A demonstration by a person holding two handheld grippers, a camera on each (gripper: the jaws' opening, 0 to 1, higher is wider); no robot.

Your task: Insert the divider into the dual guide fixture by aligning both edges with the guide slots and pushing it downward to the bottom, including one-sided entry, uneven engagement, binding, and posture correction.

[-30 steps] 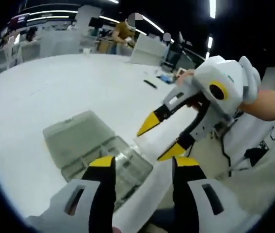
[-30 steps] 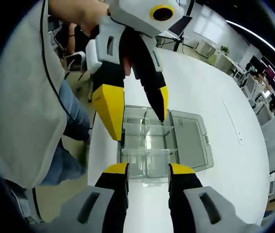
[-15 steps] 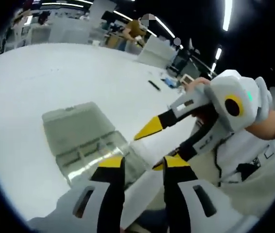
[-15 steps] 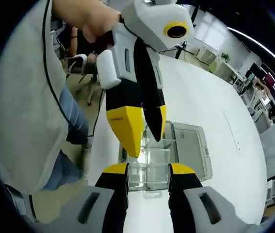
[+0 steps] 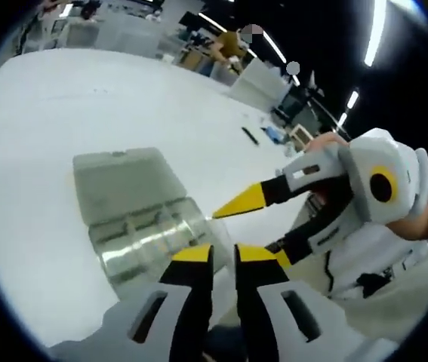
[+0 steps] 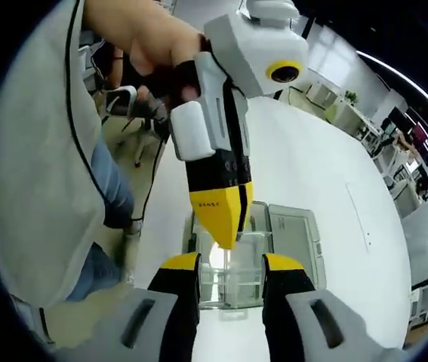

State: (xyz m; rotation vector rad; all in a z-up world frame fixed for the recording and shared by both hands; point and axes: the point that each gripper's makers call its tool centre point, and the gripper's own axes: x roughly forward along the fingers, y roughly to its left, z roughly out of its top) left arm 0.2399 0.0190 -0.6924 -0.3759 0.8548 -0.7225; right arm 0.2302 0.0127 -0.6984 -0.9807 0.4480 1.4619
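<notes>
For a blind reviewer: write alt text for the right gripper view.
The left gripper, its yellow-tipped jaws nearly closed, reaches down from a person's hand over a clear plastic compartment box with its lid open flat on a white table. The right gripper hovers open in the foreground, holding nothing.

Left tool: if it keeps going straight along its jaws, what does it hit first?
Probably the clear plastic organizer box, near its front edge: the left tool, jaws nearly closed, points there, and in the right gripper view its tips sit over the box's near compartments. The right tool is beside that line. Depth is unclear.
</notes>
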